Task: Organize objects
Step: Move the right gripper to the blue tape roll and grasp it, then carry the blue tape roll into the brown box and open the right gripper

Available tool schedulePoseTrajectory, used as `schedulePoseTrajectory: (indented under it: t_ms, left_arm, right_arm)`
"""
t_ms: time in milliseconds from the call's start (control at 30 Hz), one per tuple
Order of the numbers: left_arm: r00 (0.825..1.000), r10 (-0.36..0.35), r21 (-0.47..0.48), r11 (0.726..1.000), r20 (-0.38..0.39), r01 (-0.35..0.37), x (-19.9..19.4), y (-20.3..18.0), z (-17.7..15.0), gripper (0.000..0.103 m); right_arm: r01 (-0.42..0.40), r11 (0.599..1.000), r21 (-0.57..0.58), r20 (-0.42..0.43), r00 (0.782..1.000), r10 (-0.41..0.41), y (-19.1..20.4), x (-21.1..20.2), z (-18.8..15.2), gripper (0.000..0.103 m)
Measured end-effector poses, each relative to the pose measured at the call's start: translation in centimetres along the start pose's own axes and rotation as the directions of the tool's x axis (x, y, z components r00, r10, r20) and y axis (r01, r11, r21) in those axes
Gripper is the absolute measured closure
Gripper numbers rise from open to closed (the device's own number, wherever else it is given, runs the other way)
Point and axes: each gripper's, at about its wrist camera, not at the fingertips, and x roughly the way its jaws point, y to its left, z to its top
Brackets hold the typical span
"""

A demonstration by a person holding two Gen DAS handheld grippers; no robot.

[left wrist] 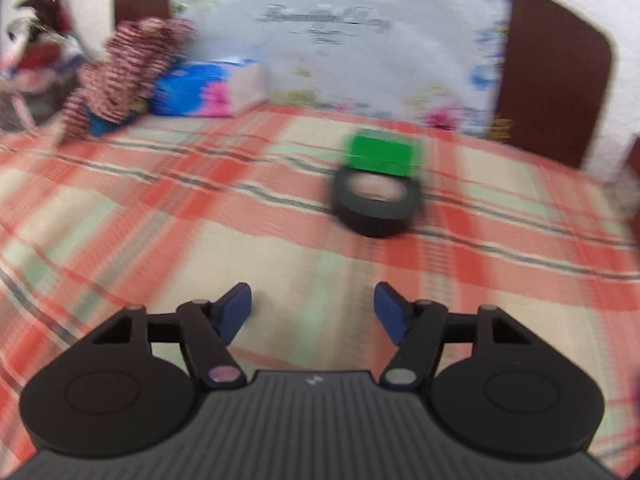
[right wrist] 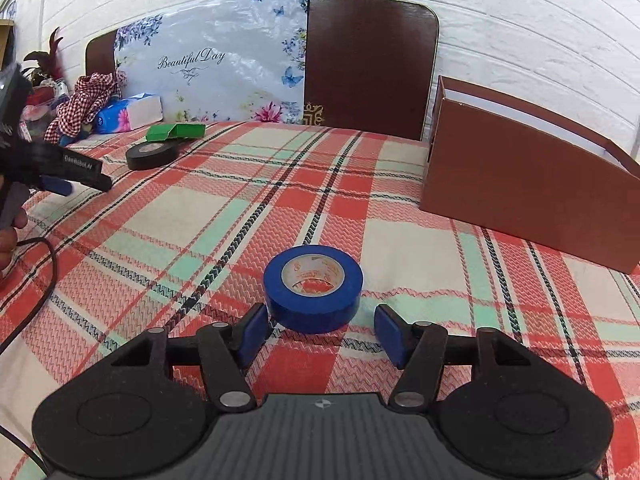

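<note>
One plaid bedspread [right wrist: 248, 216], white brick wall [right wrist: 520, 20]

Left gripper [left wrist: 313, 312]: black housing with a ribbed grey centre panel bearing a small pale emblem; two round black side discs; black linkage arms with silver pivot pins; blue finger pads [left wrist: 234, 311]. Seen side-on from the right wrist camera, its black finger carries white lettering, too small to read surely.

Right gripper [right wrist: 320, 334]: same build, blue pads [right wrist: 390, 334], round emblem on the grey panel.

Black cable [right wrist: 38, 280] trailing beside the hand [right wrist: 7, 240].
</note>
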Motion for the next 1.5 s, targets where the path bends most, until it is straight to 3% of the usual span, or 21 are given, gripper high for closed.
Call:
schedulePoseTrajectory:
  t_ms: [67, 167, 267, 367, 433, 500, 633, 700, 900, 1100, 1167, 1200, 1233, 1267, 1300, 1367, 1400, 1433, 1500]
  left_arm:
    - [0.989, -0.142, 0.052, 0.988, -0.035, 0.144, -1.6, -3.8, -0.3, 0.038]
    - [0.929, -0.344, 0.177, 0.914, -0.135, 0.364, -3.4, -10.4, -1.1, 0.038]
    - [0.882, -0.413, 0.270, 0.844, -0.228, 0.464, -4.1, -15.5, -2.1, 0.040]
    - [0.849, -0.424, 0.275, 0.815, -0.316, 0.510, -3.2, -18.0, -3.0, 0.053]
    - [0.845, -0.406, 0.266, 0.822, -0.348, 0.504, -2.2, -18.6, -3.7, 0.076]
    - [0.845, -0.416, 0.245, 0.827, -0.338, 0.505, -1.9, -18.3, -3.8, 0.082]
    - [0.840, -0.426, 0.210, 0.836, -0.336, 0.508, -2.5, -18.4, -3.2, 0.083]
    - [0.843, -0.450, 0.242, 0.819, -0.294, 0.521, -3.9, -19.5, -1.9, 0.083]
    - [0.807, -0.574, 0.369, 0.726, -0.139, 0.581, -7.0, -25.7, 3.9, 0.082]
    - [0.800, -0.594, 0.396, 0.718, -0.082, 0.573, -4.7, -32.0, 8.1, 0.082]
    - [0.800, -0.591, 0.394, 0.714, -0.103, 0.578, -3.1, -33.7, 8.7, 0.072]
    - [0.810, -0.576, 0.396, 0.722, -0.110, 0.567, -2.3, -34.5, 8.8, 0.060]
    - [0.833, -0.543, 0.398, 0.745, -0.104, 0.535, -1.6, -34.8, 8.7, 0.054]
    - [0.852, -0.515, 0.404, 0.761, -0.098, 0.507, -1.2, -34.9, 8.4, 0.055]
    - [0.851, -0.516, 0.406, 0.759, -0.101, 0.509, -0.9, -34.6, 7.9, 0.053]
    - [0.810, -0.581, 0.387, 0.730, -0.082, 0.563, -1.7, -32.8, 7.0, 0.052]
    - [0.796, -0.602, 0.393, 0.719, -0.057, 0.572, -2.6, -31.8, 6.5, 0.053]
    - [0.788, -0.615, 0.410, 0.717, -0.009, 0.564, -3.9, -30.5, 5.8, 0.050]
    - [0.784, -0.615, 0.433, 0.732, 0.086, 0.526, -5.8, -27.6, 4.4, 0.042]
  right_arm:
    - [0.000, 1.000, -0.003, -0.001, 1.000, 0.000, 0.1, 0.1, 0.0, 0.043]
    - [0.000, 1.000, 0.001, 0.003, 1.000, 0.000, 0.3, 0.0, -0.1, 0.043]
    - [-0.003, 1.000, 0.002, 0.007, 1.000, 0.003, 0.2, 0.0, -0.1, 0.043]
    - [-0.001, 1.000, -0.005, 0.009, 1.000, 0.001, 0.3, 0.1, -0.1, 0.043]
    - [-0.006, 1.000, -0.010, 0.005, 1.000, 0.006, 0.3, 0.2, 0.0, 0.044]
    - [-0.022, 1.000, -0.021, 0.005, 1.000, 0.023, 0.4, 0.4, 0.1, 0.054]
    - [-0.016, 1.000, -0.019, 0.035, 0.999, 0.017, 0.5, -0.1, 0.1, 0.054]
    - [0.018, 1.000, 0.012, 0.110, 0.994, -0.019, -0.1, -1.3, 0.5, 0.054]
    - [0.180, 0.982, 0.058, 0.342, 0.921, -0.188, -4.5, -3.0, 4.4, 0.054]
    - [0.241, 0.964, 0.109, 0.378, 0.887, -0.264, -10.1, 0.0, 9.0, 0.053]
    - [0.271, 0.957, 0.105, 0.343, 0.893, -0.290, -11.5, 2.1, 10.1, 0.053]
    - [0.296, 0.950, 0.099, 0.309, 0.898, -0.312, -12.1, 3.3, 10.4, 0.049]
    - [0.325, 0.940, 0.106, 0.284, 0.896, -0.342, -12.5, 4.2, 10.4, 0.048]
    - [0.334, 0.934, 0.127, 0.287, 0.889, -0.357, -12.8, 4.3, 10.0, 0.048]
    - [0.317, 0.936, 0.151, 0.305, 0.886, -0.349, -13.0, 3.9, 9.5, 0.049]
    - [0.288, 0.939, 0.190, 0.355, 0.871, -0.339, -12.7, 2.5, 8.0, 0.049]
    - [0.286, 0.935, 0.208, 0.387, 0.854, -0.347, -12.2, 1.6, 6.9, 0.046]
    - [0.290, 0.930, 0.226, 0.407, 0.839, -0.360, -11.6, 0.7, 5.7, 0.044]
    - [0.269, 0.923, 0.275, 0.397, 0.843, -0.363, -10.6, -0.8, 3.7, 0.044]
